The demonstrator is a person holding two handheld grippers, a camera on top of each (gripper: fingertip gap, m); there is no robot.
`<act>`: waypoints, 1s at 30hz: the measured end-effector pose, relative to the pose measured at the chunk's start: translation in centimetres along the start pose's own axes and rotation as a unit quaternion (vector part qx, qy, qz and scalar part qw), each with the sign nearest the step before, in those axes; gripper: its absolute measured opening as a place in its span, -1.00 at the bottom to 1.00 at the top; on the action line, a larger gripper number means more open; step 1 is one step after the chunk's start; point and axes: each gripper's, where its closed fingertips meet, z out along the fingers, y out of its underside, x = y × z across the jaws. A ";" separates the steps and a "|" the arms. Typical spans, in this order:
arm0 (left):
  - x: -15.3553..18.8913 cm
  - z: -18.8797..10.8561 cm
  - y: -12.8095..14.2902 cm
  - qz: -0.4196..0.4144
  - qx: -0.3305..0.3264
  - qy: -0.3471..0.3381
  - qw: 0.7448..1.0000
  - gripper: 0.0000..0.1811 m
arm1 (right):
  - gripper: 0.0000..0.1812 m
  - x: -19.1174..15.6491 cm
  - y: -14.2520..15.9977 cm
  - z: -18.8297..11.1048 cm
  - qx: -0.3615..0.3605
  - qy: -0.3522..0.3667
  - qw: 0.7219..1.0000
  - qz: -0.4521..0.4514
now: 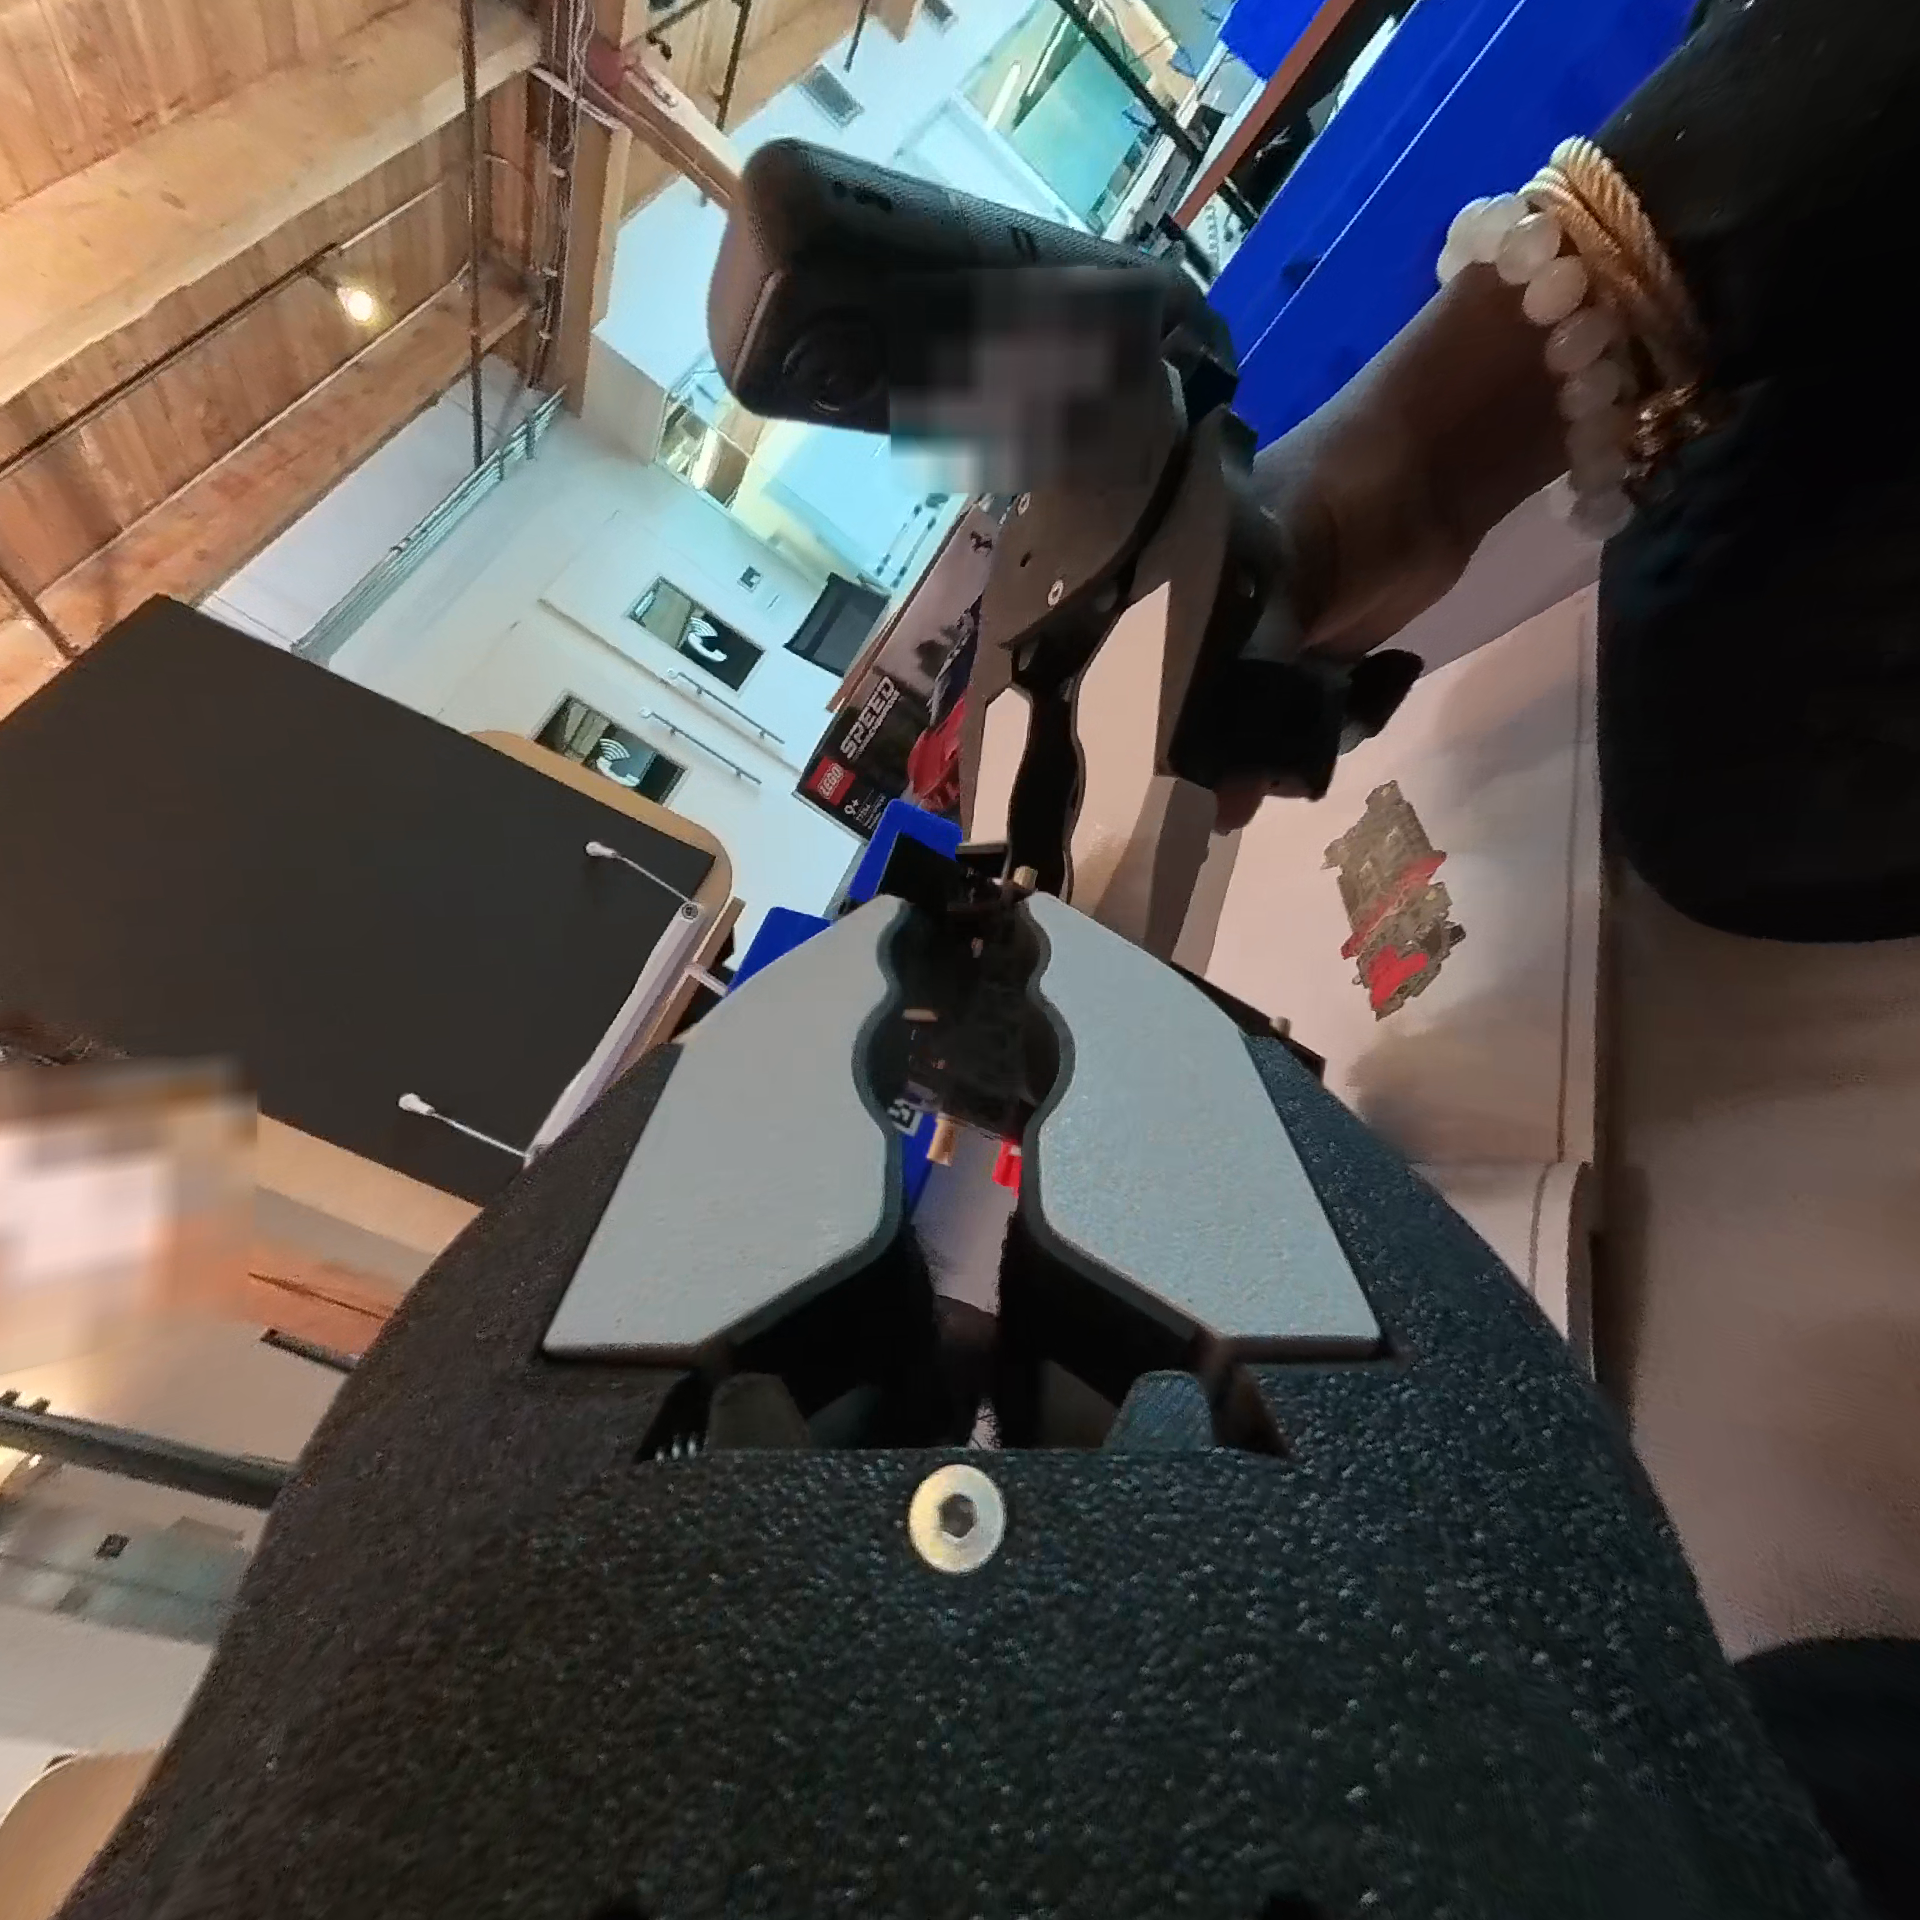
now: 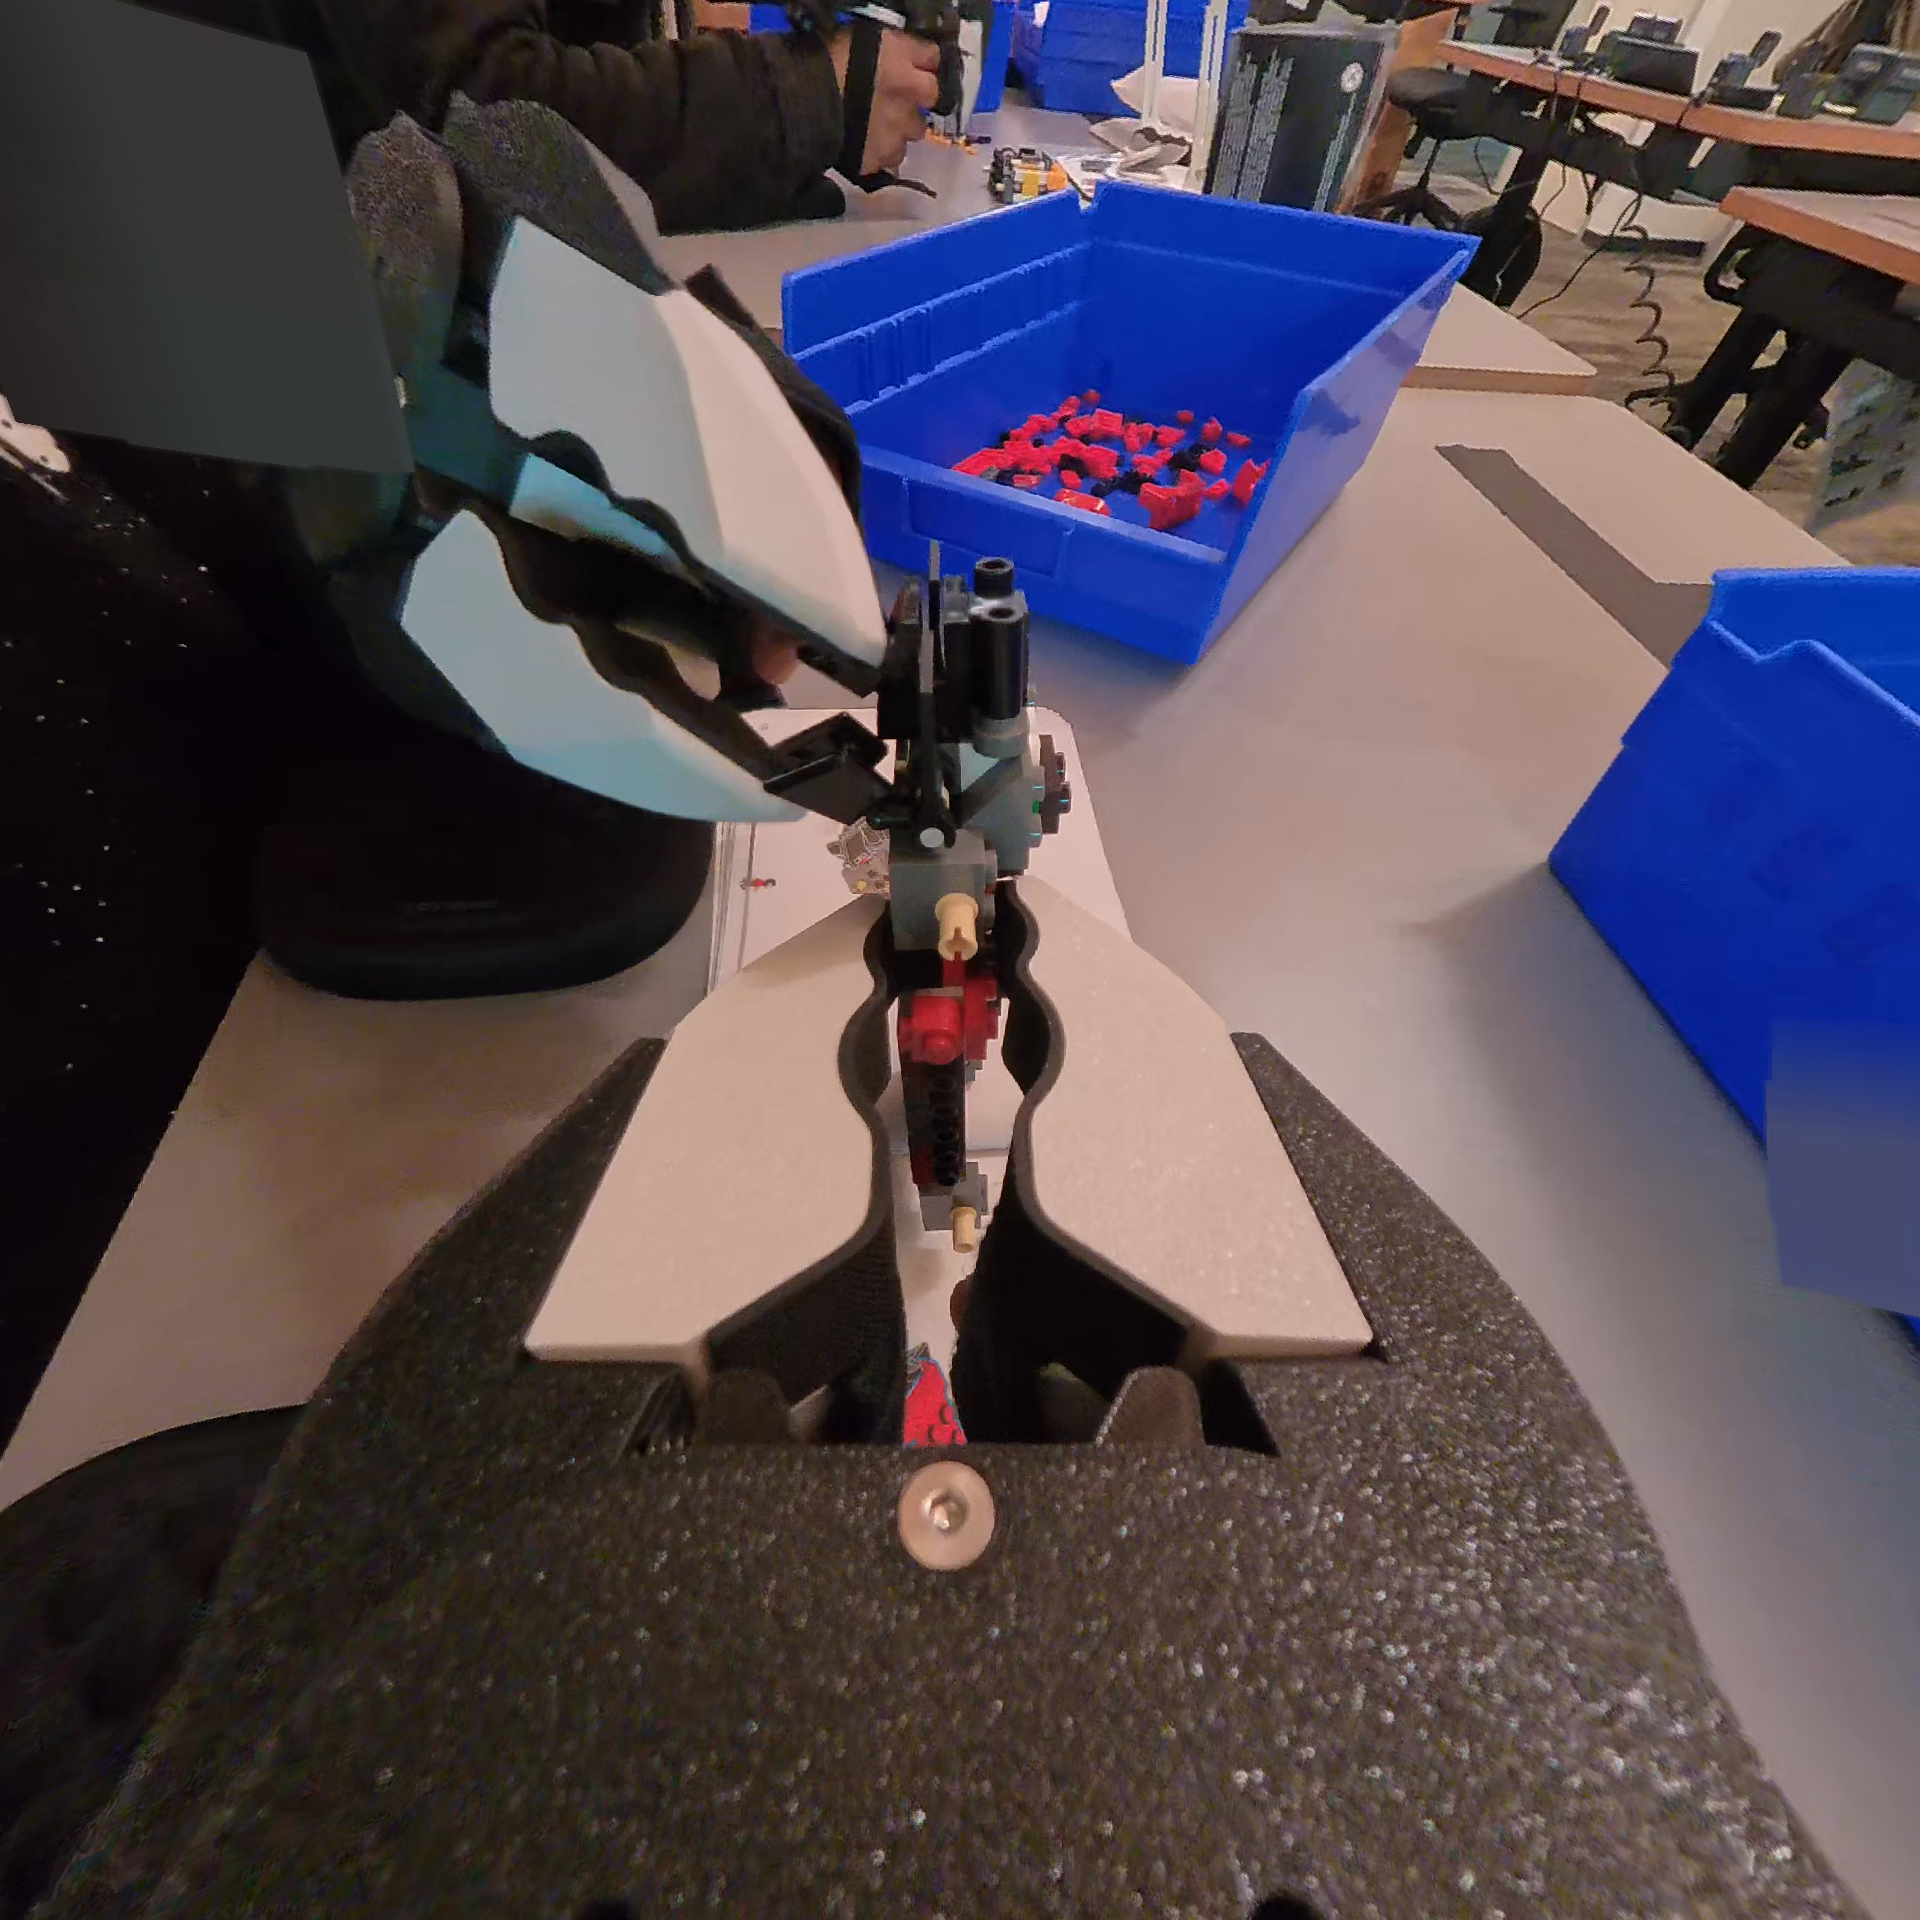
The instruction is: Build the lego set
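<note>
Two grippers are closed on one partly built lego model (image 2: 951,862), which is held in the air above a pale grey table (image 2: 1299,831). In the right wrist view, the right gripper (image 2: 948,935) is clamped on the lower part of the model, where red, black and grey bricks and two tan pegs are seen between its grey fingers (image 2: 1132,1122). The left gripper (image 2: 842,717) is seen reaching in from the left, with its jaws closed on the black pieces at the upper left of the model.

In the left wrist view, the left gripper (image 1: 961,935) is seen from behind, with dark pieces of the model (image 1: 966,1029) pinched between its tips. The right gripper (image 1: 1013,862) is seen beyond it, with a black camera on top.

A blue bin (image 2: 1143,312) is set on the table behind the model, and loose red and black bricks (image 2: 1112,457) are scattered on its floor. Part of a second blue bin (image 2: 1766,831) is seen at the right edge. A printed instruction sheet (image 2: 790,873) lies on the table under the model.
</note>
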 end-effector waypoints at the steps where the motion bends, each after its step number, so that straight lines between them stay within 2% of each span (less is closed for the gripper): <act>1: -0.1 0.0 0.0 0.001 -0.001 -0.005 1.000 -0.81 | -0.82 0.0 0.0 0.0 -0.001 0.000 1.000 0.001; 22: -0.2 0.0 -0.4 -0.023 0.009 -0.002 1.000 -0.93 | -0.82 -0.2 0.1 0.1 0.000 0.000 1.000 -0.010; 30: -0.1 0.0 -0.3 0.003 0.007 -0.004 1.000 -0.93 | -0.82 -0.2 0.2 0.2 -0.003 -0.002 1.000 -0.007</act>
